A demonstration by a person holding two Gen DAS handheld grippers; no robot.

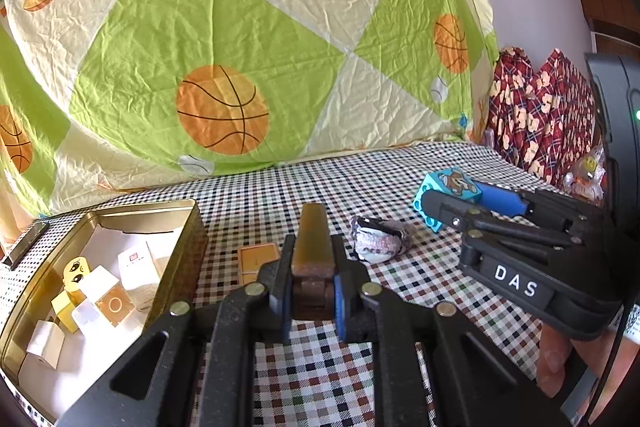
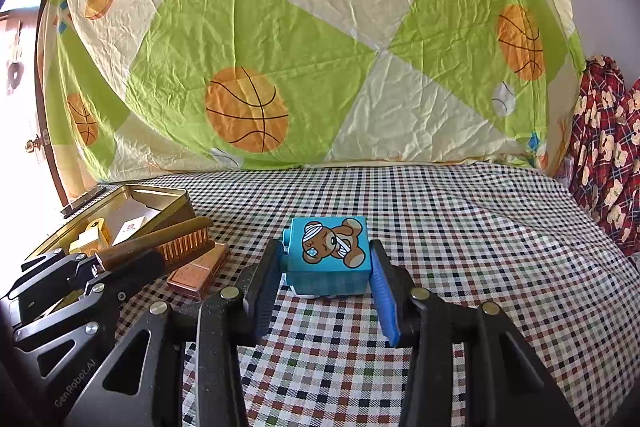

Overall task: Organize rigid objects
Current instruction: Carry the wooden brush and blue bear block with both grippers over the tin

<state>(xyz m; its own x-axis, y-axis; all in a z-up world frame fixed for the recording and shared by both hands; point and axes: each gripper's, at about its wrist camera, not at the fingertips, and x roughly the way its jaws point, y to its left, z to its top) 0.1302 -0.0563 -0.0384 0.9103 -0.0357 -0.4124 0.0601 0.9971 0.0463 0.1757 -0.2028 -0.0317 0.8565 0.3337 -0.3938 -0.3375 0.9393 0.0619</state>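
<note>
L hand-held gripper (image 1: 312, 291) pinches brown comb (image 1: 313, 247) above checked desk (image 1: 400, 287), beside gold tin (image 1: 188, 239). R hand-held gripper (image 2: 326, 275) clamps blue bear block (image 2: 329, 247), mid-desk.

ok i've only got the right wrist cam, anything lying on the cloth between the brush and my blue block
Observer: yes, a small crocheted piece lies on the checked cloth, between the brush and the blue block.
Operator: whats in the tin, i can barely see in
Observer: a yellow block with a face sits among several white blocks inside the tin.
Operator: anything off past my right side
Observer: a clear bag with a smiley in it, against the red plaid fabric.
</note>
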